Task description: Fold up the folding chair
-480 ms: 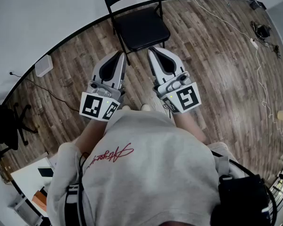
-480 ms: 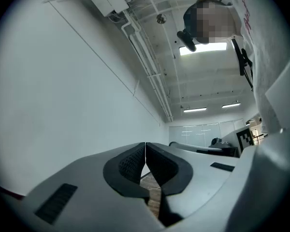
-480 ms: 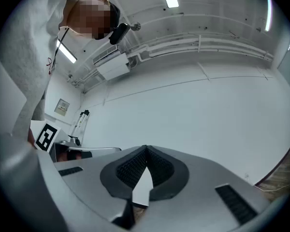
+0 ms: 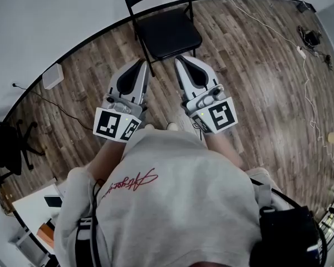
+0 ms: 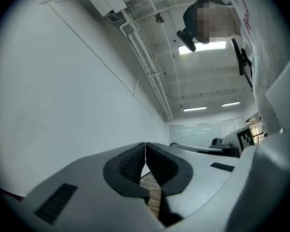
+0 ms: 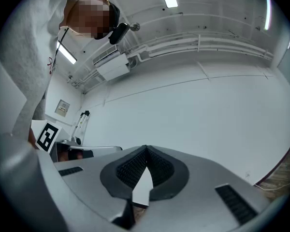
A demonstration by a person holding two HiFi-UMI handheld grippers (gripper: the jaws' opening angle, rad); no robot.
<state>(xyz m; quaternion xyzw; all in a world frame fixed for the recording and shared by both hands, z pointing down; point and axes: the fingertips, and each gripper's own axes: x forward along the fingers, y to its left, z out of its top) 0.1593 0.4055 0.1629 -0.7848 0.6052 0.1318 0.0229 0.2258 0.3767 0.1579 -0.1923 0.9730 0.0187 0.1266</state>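
1. The black folding chair (image 4: pixel 166 33) stands unfolded on the wood floor (image 4: pixel 256 82) by the white wall (image 4: pixel 55 15). Its backrest is toward the wall and its seat front faces the person. It has a thin tube frame.
2. The left gripper (image 4: pixel 142 63) is held before the torso, nose tilted slightly up toward the chair, jaws pressed together on nothing.
3. The right gripper (image 4: pixel 180 59) lies alongside in the same pose, its jaws together and empty.
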